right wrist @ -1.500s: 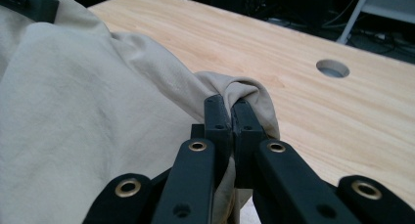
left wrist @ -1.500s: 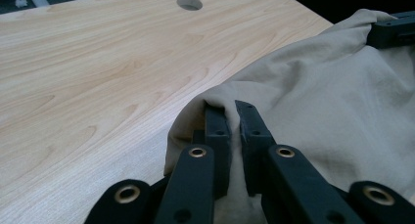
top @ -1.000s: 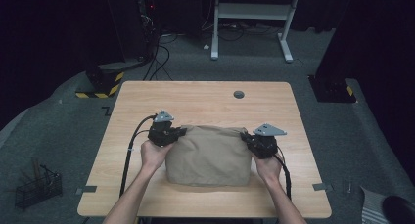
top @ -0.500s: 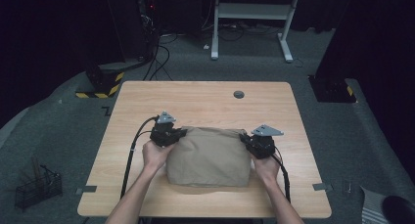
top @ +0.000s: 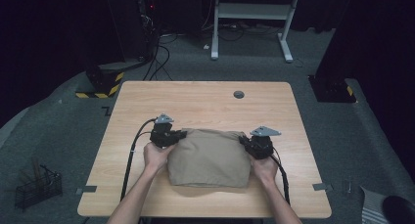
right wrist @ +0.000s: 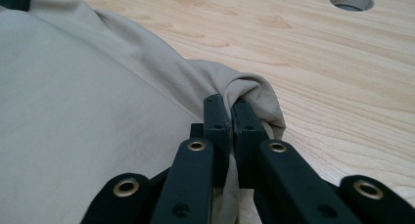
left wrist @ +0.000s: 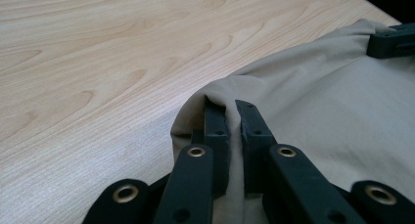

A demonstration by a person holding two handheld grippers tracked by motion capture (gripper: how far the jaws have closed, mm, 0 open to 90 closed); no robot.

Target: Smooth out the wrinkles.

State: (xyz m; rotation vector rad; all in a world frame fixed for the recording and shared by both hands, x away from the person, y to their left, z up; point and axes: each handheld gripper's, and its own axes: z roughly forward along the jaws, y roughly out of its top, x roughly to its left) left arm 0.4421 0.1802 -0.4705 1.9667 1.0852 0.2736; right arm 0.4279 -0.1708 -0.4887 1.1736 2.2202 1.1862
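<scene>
Toward the table's (top: 205,94) near edge, tan cloth (top: 208,158) pinched at both far corners by left gripper (left wrist: 234,117) and right gripper (right wrist: 229,108), each clamped on fabric; best kept level and taut while lowering

Matt tan cloth (top: 209,156); smooth pale wood-grain table (top: 195,99).
</scene>
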